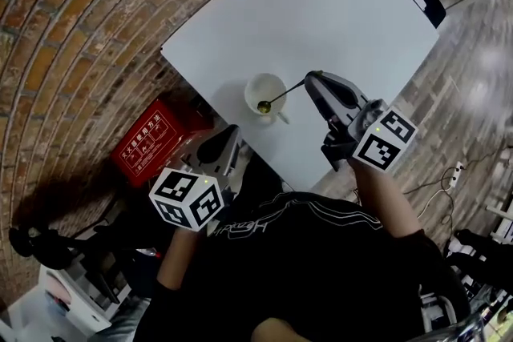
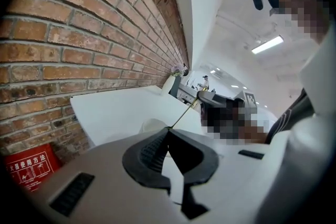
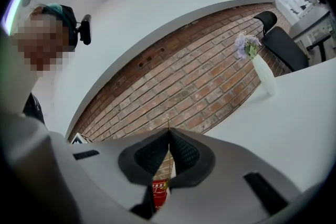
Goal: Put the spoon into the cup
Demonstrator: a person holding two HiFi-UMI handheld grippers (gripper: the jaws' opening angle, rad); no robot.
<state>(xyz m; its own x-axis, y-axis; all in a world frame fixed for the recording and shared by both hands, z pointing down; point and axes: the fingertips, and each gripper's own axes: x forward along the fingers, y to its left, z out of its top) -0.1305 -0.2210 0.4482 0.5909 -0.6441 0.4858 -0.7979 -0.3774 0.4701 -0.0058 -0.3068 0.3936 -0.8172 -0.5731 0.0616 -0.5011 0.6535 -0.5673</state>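
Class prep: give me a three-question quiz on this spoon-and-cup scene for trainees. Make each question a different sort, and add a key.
1. Multiple choice: the right gripper grips the spoon by its: A. bowl; B. handle; C. both ends.
2. True or false: the cup lies tipped on its side on the table.
3. Fill in: the left gripper, shut on nothing, hangs off the table's edge beside a ___ box.

Key: 1 B. 2 false: it stands upright, with the spoon's bowl inside. 3 red.
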